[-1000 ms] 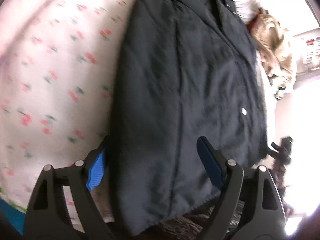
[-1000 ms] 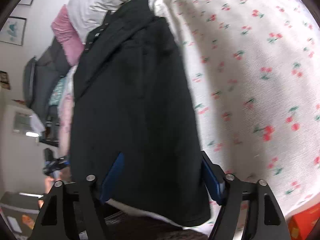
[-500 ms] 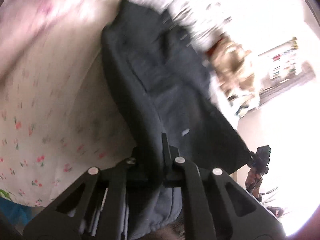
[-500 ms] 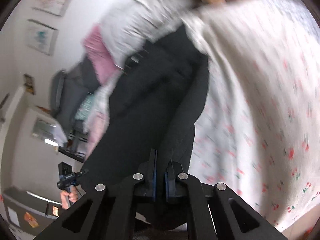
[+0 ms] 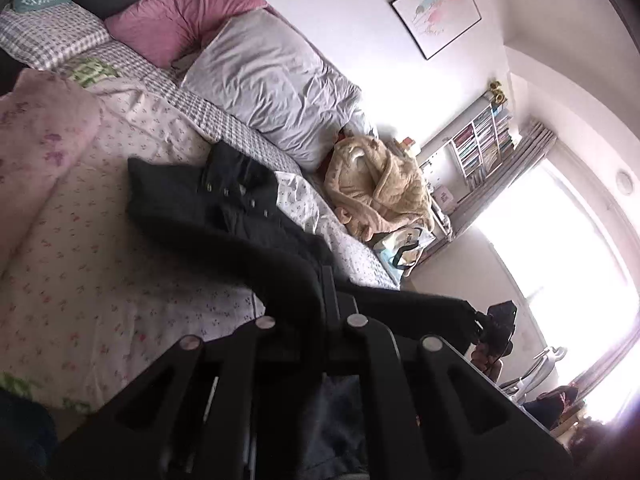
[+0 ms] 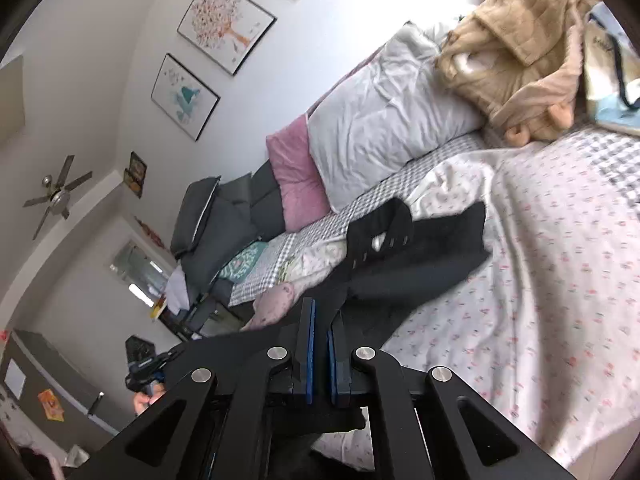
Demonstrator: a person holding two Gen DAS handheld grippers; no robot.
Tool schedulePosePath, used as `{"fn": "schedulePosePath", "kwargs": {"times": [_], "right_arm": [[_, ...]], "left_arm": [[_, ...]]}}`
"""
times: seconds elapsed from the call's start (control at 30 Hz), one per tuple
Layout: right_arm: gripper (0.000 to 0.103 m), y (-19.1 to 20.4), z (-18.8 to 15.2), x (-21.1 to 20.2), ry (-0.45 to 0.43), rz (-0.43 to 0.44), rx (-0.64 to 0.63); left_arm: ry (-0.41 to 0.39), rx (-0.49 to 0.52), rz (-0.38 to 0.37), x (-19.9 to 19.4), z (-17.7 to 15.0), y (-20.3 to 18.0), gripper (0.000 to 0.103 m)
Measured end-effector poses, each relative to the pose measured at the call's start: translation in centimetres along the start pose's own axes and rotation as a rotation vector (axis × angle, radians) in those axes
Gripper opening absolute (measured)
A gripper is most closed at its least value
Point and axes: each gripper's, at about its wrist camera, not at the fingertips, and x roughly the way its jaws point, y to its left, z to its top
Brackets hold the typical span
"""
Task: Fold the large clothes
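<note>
Grippers, left [image 5: 316, 300] and right [image 6: 321, 332], each pinch the black garment [image 6: 420, 256].

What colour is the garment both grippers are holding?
Black garment, clearest in the right wrist view.

Matt dark cloth garment [image 5: 224, 208] with small shiny metal snaps, matt black plastic tongs [image 6: 320, 332] with blue ribbed pads, soft printed cotton bed cover [image 5: 100, 280], crinkled grey pillow [image 5: 272, 80], quilted tan robe [image 6: 516, 48]

Left claw [image 5: 320, 292] and right claw [image 6: 320, 320], both clamped, raised, far apart.
</note>
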Motion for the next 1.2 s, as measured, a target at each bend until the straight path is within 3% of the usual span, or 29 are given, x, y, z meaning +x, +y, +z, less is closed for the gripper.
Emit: {"fn": "schedulePosePath", "kwargs": {"times": [0.17,0.27,0.33,0.57,0.67,0.8,0.93,1.03,1.1,1.17,1.2], "right_arm": [[0.005,0.8,0.4,-4.6,-0.052,-0.010,-0.002],[0.005,0.6,1.3,-4.5,-0.058,-0.036,0.003],[0.005,-0.1,2.0,-3.2,-0.053,-0.074,0.014],[0.005,-5.4,5.8,7.8,0.027,-0.226,0.076],[0.005,-8.5,8.3,12.9,0.037,-0.358,0.100],[0.005,-12.7,10.3,17.8,0.028,-0.422,0.164],[0.007,-17.0,10.4,23.9,0.091,-0.471,0.198],[0.012,-20.1,9.1,27.9,0.154,-0.562,0.162],[0.017,-22.1,8.3,29.4,0.195,-0.558,0.185],[0.029,-23.7,7.8,29.5,0.226,-0.494,0.228],[0.051,-24.1,7.8,29.1,0.222,-0.462,0.240]], "left_arm": [[-0.057,-0.001,-0.034,-3.7,-0.9,0.0,0.007],[-0.066,-0.026,-0.035,-3.2,-0.5,0.7,0.008],[-0.062,-0.042,0.016,-1.6,0.4,1.9,0.008],[-0.015,-0.097,0.204,7.2,5.0,6.6,0.009],[-0.014,-0.130,0.267,10.6,7.6,9.0,0.009],[0.006,-0.157,0.386,16.1,10.4,12.9,0.011],[0.083,-0.178,0.513,22.5,10.8,18.1,0.013],[0.151,-0.205,0.580,26.0,9.6,21.9,0.026],[0.170,-0.237,0.571,26.8,8.7,23.4,0.043],[0.157,-0.259,0.499,26.2,8.3,23.6,0.056],[0.155,-0.255,0.457,25.7,8.4,23.4,0.066]]}}
